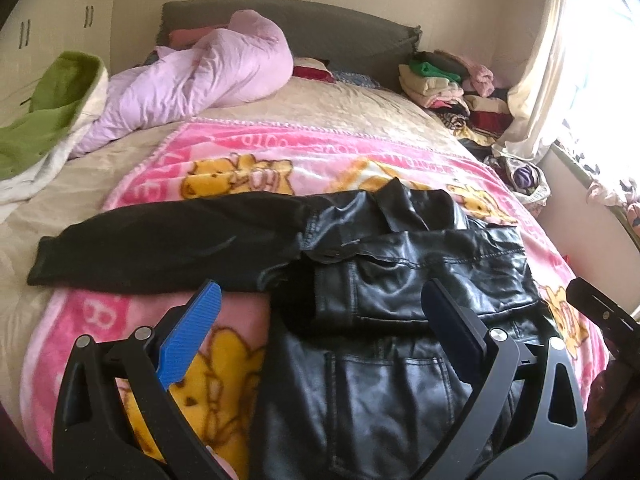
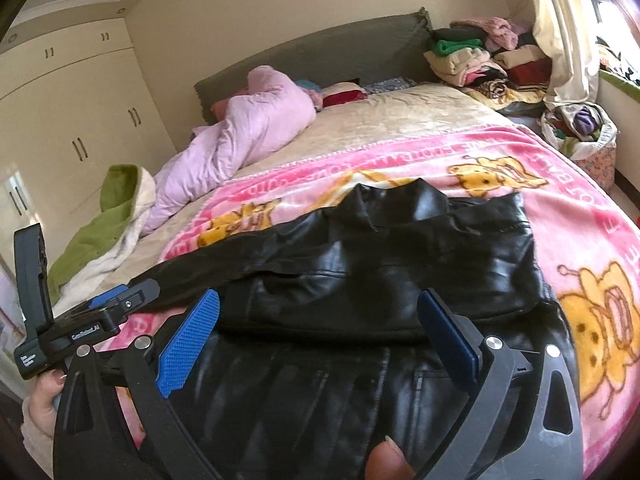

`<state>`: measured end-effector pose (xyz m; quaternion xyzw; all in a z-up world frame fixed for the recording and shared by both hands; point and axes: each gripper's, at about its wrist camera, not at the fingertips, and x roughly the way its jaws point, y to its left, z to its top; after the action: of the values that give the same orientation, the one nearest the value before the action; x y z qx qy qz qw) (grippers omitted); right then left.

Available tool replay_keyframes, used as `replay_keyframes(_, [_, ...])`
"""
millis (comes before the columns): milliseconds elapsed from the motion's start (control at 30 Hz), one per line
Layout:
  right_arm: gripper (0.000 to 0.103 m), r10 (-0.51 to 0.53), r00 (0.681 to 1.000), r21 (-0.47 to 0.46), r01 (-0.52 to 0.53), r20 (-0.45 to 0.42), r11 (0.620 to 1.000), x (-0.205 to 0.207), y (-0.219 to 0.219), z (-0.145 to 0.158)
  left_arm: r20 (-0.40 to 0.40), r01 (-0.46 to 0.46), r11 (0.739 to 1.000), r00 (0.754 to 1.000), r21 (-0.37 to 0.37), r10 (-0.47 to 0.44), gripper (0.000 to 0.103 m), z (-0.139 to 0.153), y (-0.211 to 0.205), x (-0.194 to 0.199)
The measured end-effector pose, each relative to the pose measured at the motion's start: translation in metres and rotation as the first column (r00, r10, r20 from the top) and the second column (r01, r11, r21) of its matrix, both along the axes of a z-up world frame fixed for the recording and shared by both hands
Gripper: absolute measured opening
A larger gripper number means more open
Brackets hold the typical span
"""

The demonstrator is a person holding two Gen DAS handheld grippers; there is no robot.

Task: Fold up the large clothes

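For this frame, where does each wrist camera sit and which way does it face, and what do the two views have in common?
Left wrist: on the left tool, facing along its open fingers toward the headboard, over the black leather jacket; the right tool's edge shows.
Right wrist: on the right tool, open, same heading from further right; the left tool, a hand and a fingertip show.
Shared: jacket, pink blanket, lilac duvet, clothes pile.
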<state>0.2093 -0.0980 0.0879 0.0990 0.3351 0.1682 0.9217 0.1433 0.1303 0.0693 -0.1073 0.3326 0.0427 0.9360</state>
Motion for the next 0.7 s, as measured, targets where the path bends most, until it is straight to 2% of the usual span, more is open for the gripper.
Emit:
replay_keyframes(500, [0.099,0.059,0.998,-0.026,-0.058,0.024,0.998,-0.002,0.046,0.009,0.021,-0.073,0.997,0.997,0.025,0.073,0.094,0.006,0.042,-0.03])
replay_keyframes(700, [0.099,0.081,0.996,-0.043,-0.079,0.039,0.996,-0.002,0.063,0.014,0.022,-0.108,0.994,0.994,0.013,0.108,0.094,0.002,0.059,-0.037])
